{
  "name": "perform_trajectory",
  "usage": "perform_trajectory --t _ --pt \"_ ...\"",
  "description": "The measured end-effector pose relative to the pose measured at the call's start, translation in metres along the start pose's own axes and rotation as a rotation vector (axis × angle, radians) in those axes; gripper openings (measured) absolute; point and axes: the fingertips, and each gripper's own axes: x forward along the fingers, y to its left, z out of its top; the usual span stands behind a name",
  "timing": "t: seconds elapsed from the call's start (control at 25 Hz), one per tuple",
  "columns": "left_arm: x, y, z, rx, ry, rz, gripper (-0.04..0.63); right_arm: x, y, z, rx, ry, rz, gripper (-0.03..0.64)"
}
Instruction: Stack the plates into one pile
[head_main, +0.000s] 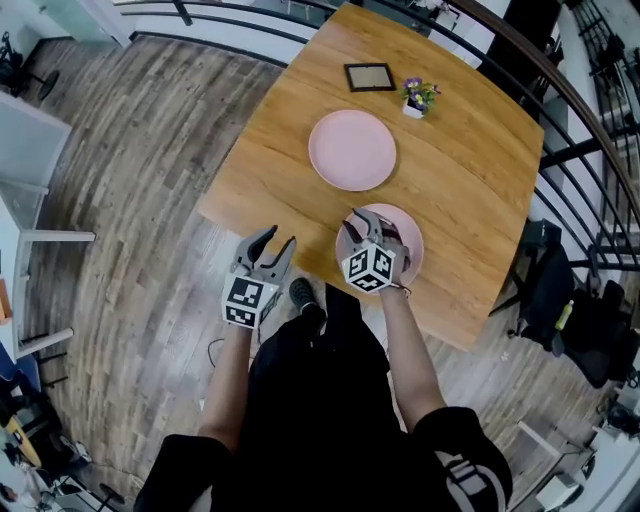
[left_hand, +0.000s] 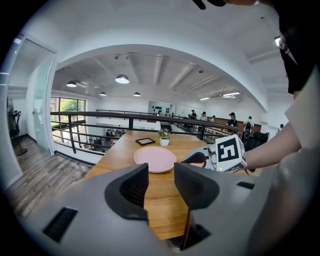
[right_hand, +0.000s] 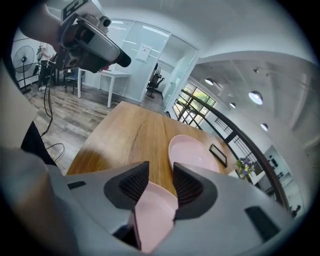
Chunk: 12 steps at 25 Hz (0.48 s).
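Wooden table (head_main: 470, 170), two smooth round pale-pink plates: far plate (head_main: 352, 150) mid-table, near plate (head_main: 410, 240) at the edge, rim between the right gripper's (head_main: 372, 225) parted jaws, probably unpinched. Left gripper (head_main: 280, 237) jaws apart, empty.

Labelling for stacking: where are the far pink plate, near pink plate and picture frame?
far pink plate (head_main: 352, 150), head view, its centre.
near pink plate (head_main: 414, 238), head view, bare right side.
picture frame (head_main: 369, 76), head view, its middle.

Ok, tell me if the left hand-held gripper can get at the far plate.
Probably yes: the left hand-held gripper is open and empty, only bare table lies between it and the far plate, and the right hand-held gripper is aside, at the near plate.
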Motion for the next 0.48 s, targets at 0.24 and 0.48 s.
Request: perform_trajectory --t 0.24,0.48 --pt "-0.002 0.005 0.004 0.001 0.004 0.013 0.17 0.013 -0.008 0.0 -0.012 0.02 0.007 0.161" --pt "0.003 0.022 0.002 -0.012 0.016 0.043 0.17 0.028 -0.02 -0.003 -0.023 0.042 0.009 0.156"
